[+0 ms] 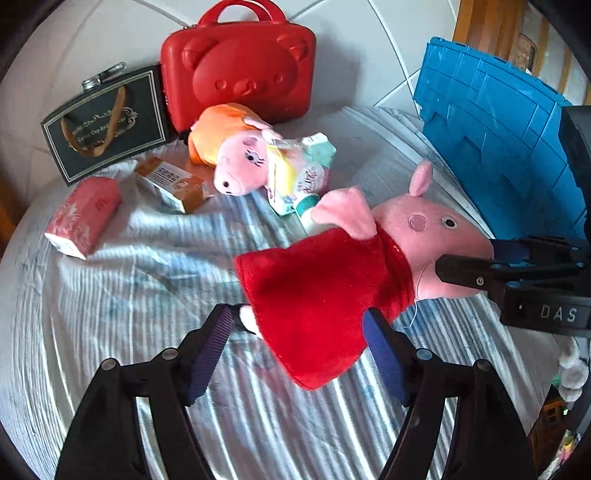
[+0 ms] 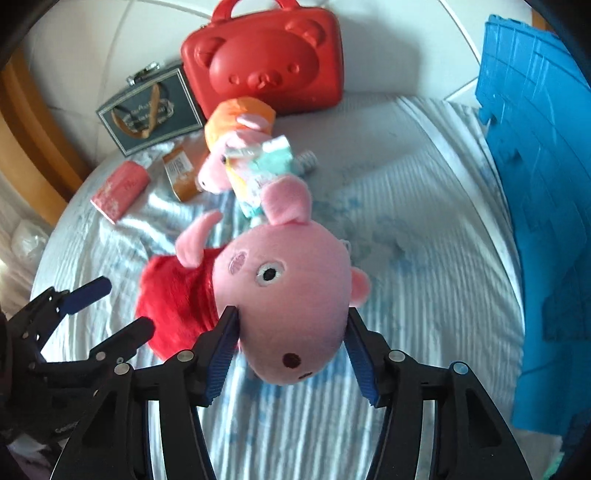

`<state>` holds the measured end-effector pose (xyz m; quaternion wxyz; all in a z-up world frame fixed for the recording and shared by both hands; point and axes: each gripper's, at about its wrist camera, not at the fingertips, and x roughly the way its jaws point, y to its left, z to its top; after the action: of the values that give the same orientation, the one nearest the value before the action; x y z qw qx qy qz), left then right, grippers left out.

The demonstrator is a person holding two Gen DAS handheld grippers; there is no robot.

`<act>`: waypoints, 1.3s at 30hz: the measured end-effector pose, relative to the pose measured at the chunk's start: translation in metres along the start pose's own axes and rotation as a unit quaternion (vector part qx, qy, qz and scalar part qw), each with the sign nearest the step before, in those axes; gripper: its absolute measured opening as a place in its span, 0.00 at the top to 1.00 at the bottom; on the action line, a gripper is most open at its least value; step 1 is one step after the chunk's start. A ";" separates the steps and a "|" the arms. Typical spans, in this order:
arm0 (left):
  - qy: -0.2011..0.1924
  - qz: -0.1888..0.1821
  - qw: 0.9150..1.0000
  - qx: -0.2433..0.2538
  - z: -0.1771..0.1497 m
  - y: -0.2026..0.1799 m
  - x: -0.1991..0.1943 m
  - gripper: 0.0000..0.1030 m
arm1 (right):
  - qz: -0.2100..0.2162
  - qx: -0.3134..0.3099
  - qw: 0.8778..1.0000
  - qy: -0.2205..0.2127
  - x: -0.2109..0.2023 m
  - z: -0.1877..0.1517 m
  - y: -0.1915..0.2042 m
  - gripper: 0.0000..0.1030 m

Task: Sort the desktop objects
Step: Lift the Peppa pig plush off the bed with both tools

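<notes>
A bed fills the middle of the room, its striped blue-and-white sheet (image 1: 155, 302) rumpled and creased; behind it stands a white padded headboard (image 1: 122, 33) with curved seams; warm wooden trim (image 2: 33, 140) shows at the left; daylight falls softly, casting gentle shadows.

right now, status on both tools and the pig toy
Right tool shut on red-dress pig plush at its head. Left tool open, straddling its skirt. Blue crate close on the right.
</notes>
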<state>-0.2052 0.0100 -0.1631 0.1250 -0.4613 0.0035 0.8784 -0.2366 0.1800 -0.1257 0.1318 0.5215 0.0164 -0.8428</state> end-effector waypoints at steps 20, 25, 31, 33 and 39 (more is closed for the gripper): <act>0.050 -0.020 0.998 0.012 0.008 -0.028 0.067 0.00 | 0.077 -0.022 0.995 0.056 0.065 0.006 -0.047 0.03; 0.058 -0.037 0.998 0.010 0.002 -0.029 0.074 0.04 | 0.103 -0.020 0.993 0.062 0.069 0.000 -0.049 0.13; 0.031 -0.027 0.999 0.008 0.000 -0.029 0.051 0.15 | 0.092 -0.033 0.995 0.035 0.049 -0.004 -0.040 0.29; 0.017 -0.021 1.000 0.010 0.002 -0.029 0.037 0.15 | 0.092 -0.042 0.995 0.019 0.035 -0.003 -0.036 0.30; -0.038 0.001 0.999 0.027 0.025 -0.038 -0.017 0.15 | 0.095 -0.056 0.993 -0.037 -0.017 0.008 -0.025 0.29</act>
<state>-0.2074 0.0466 -0.1306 0.1361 -0.4237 0.0229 0.8952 -0.2425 0.2057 -0.1099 0.2409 0.4807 0.0091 -0.8431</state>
